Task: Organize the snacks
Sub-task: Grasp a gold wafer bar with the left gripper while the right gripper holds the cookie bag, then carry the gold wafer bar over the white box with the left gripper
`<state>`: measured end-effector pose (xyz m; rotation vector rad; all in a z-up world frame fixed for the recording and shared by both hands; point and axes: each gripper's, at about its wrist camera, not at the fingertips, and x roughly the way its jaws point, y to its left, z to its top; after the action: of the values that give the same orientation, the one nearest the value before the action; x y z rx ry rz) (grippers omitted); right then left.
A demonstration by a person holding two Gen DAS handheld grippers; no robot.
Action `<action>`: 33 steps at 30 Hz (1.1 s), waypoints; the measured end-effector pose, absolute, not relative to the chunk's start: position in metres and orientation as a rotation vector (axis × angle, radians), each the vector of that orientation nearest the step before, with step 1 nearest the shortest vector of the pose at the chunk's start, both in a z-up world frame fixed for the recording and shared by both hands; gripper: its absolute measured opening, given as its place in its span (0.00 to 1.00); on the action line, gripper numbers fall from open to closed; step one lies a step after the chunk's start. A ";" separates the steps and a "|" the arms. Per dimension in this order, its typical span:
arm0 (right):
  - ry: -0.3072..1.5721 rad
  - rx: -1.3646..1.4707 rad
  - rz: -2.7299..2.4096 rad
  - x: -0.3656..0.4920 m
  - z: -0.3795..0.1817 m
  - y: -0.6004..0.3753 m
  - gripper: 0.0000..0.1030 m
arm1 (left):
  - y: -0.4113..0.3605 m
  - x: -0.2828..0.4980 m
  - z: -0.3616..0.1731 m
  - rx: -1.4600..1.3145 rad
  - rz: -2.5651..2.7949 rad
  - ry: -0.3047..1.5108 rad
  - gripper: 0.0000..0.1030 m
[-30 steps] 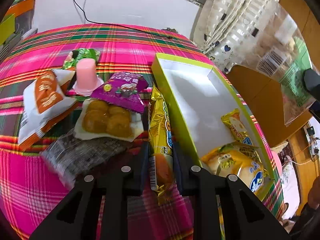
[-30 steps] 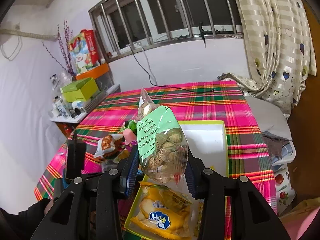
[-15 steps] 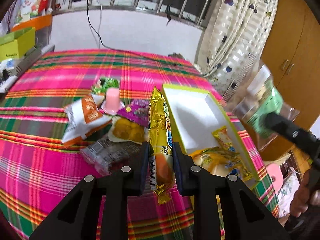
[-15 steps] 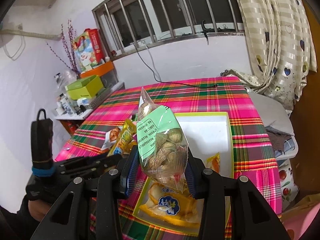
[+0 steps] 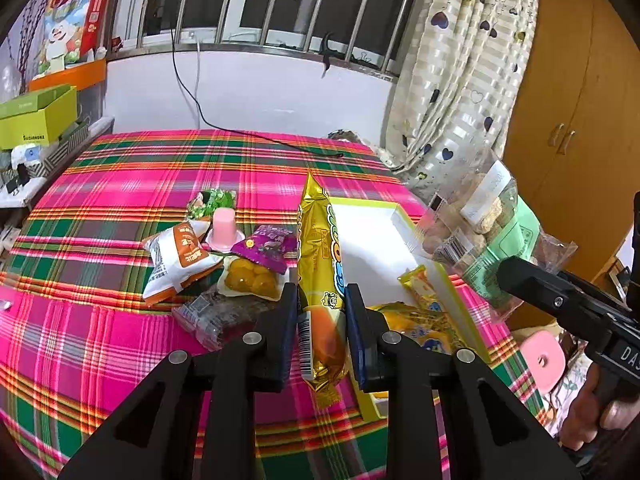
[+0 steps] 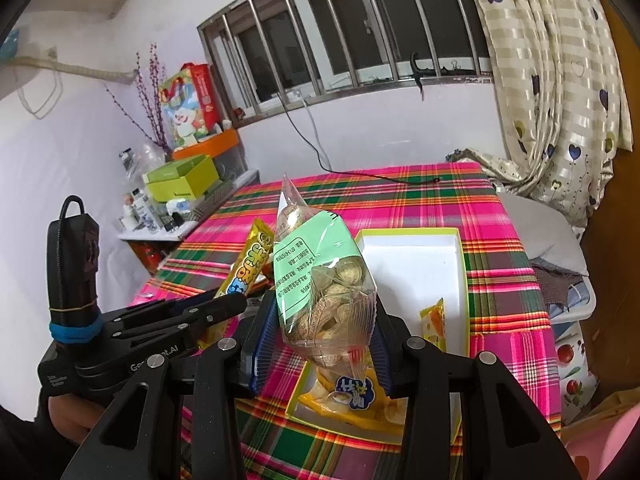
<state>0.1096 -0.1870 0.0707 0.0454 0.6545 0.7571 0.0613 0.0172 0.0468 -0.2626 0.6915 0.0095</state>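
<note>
My left gripper (image 5: 321, 332) is shut on a long gold snack bar (image 5: 320, 256) and holds it upright above the plaid table, just left of the green-rimmed white box (image 5: 372, 236). My right gripper (image 6: 316, 344) is shut on a clear bag of peanuts with a green label (image 6: 320, 280), held above the box's near end (image 6: 416, 264). The box holds yellow snack packs (image 6: 356, 400) at its near end. The bar also shows in the right wrist view (image 6: 248, 264); the peanut bag shows at the right of the left wrist view (image 5: 488, 232).
Loose snacks lie left of the box: an orange-white pack (image 5: 180, 256), a pink jelly cup (image 5: 222, 232), a purple pack (image 5: 268, 246), yellow cakes (image 5: 250, 280), a dark clear pack (image 5: 216, 312), a green pack (image 5: 210, 202). A shelf with a green box (image 5: 36, 120) stands far left. A black cable (image 5: 256, 136) crosses the table's far end.
My left gripper has lifted the gold bar off the table and pulled back and up. My right gripper with the peanut bag has stayed over the box's near end.
</note>
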 end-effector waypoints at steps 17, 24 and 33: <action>0.631 0.064 0.740 0.099 0.078 -0.203 0.39 | -0.008 0.052 0.059 -0.229 -0.025 0.673 0.24; 0.639 0.084 0.729 0.103 0.074 -0.212 0.39 | -0.018 0.060 0.055 -0.217 -0.040 0.693 0.24; 0.660 0.121 0.701 0.115 0.063 -0.233 0.39 | -0.038 0.080 0.045 -0.218 -0.076 0.744 0.24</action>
<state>0.1154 -0.2326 0.0629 0.1208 0.6598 0.7007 0.0798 -0.0377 0.0448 -0.2179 0.7443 -0.0759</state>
